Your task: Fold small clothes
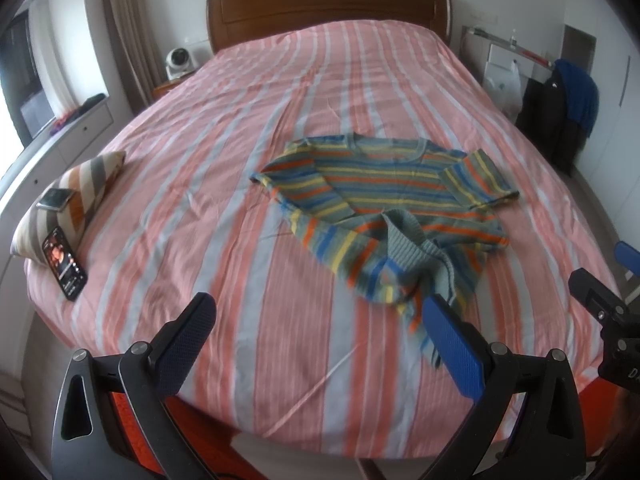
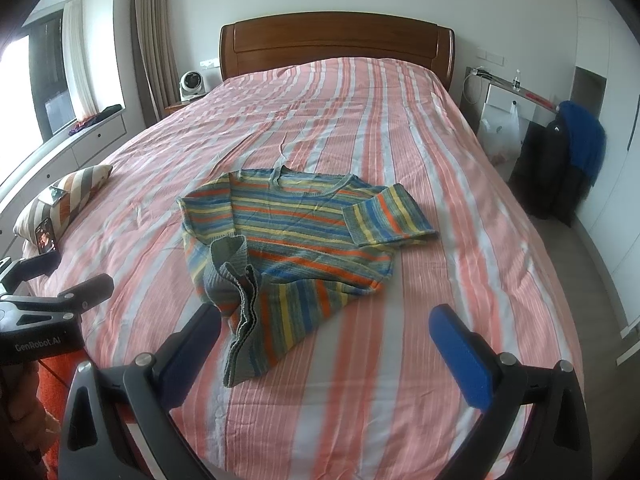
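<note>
A small striped knit sweater in blue, yellow, orange and grey lies on the bed, neck toward the headboard. Its left sleeve is folded across the body and its lower hem is rumpled toward the foot of the bed. It also shows in the right wrist view. My left gripper is open and empty, held above the bed's near edge, its right finger just short of the hem. My right gripper is open and empty, just short of the sweater's hem. The left gripper's body shows at the left of the right wrist view.
The bed has a pink and white striped cover and a wooden headboard. A striped cushion and a phone lie at the bed's left edge. A chair with dark clothes stands to the right.
</note>
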{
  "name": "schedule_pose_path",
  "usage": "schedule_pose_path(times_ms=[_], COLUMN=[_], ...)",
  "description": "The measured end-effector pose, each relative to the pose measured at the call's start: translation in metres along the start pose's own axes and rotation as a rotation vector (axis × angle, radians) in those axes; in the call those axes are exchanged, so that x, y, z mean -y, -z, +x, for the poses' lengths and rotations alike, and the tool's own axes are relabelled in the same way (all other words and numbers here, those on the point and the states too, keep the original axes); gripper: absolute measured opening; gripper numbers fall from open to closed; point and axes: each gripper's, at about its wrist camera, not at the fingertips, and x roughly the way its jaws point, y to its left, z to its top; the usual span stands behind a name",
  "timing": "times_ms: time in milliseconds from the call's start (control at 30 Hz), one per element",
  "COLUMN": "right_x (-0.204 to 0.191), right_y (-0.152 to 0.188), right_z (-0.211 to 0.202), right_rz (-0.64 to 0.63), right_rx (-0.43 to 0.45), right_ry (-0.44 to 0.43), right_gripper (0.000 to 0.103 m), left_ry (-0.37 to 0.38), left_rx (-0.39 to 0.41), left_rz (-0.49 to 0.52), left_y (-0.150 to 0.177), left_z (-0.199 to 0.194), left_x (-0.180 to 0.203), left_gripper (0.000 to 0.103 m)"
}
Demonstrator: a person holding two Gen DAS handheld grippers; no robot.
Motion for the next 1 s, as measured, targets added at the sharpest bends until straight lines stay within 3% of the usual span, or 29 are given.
schedule_pose_path(times_ms=[300, 600, 667, 833, 933, 1000], right_x=[0.001, 0.009, 0.011, 0.019, 0.022, 0.019], right_y=[0.000, 0.003, 0.003, 0.007, 0.013, 0.020], right_z=[0.001, 0.002, 0.004, 0.012, 0.019, 0.042], right_rz=[-0.001, 0.028, 0.032, 0.039, 0.029, 0.004], right_rx=[-0.004, 0.011, 0.008, -0.010, 0.000, -0.017], right_ry=[0.003, 0.016, 0.017, 0.036, 0.005, -0.090], right_gripper=[0.103, 0.103, 0.103, 0.103, 0.103, 0.103], left_ry=[0.009, -0.009, 0.053, 0.288, 0.317, 0.326], left_rx=[-0.010, -0.017, -0.034, -0.126, -0.155, -0.182], left_rz=[0.006, -0.099, -0.092, -0.044, -0.041, -0.024], left_y=[0.001, -0.005, -0.003, -0.010, -0.029, -0.041], left_z=[0.004, 0.011, 0.014, 0.045, 0.079, 0.106], left_x=[-0.004, -0.038, -0.032, 0.000, 0.006, 0.015], left_gripper=[0.103, 0.103, 0.103, 0.103, 0.103, 0.102])
